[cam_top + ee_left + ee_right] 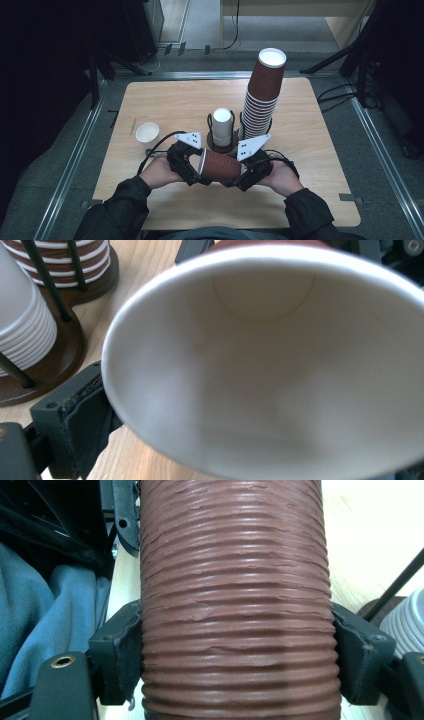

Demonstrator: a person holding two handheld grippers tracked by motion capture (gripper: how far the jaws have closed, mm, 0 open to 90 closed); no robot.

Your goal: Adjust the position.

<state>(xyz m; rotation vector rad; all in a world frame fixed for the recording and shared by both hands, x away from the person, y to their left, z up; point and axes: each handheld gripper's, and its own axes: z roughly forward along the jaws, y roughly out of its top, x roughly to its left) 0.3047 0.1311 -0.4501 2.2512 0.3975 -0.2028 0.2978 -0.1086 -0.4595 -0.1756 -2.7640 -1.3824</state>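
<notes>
Brown and ribbed, the cup (220,165) lies on its side above the table's (165,100) near edge, held between both grippers. The right gripper (248,172) has its jaws clamped on the cup's ribbed wall, one pad on each side. The left gripper (186,165) sits at the cup's open white mouth; whether its jaws grip the rim cannot be told. Behind stand a tall brown stack (261,97), a white stack (222,126) and a lone white cup (147,133).

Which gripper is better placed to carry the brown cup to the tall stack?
Probably the right gripper: its jaws clamp the ribbed brown cup on both sides, and the tall stack stands on its side.
</notes>
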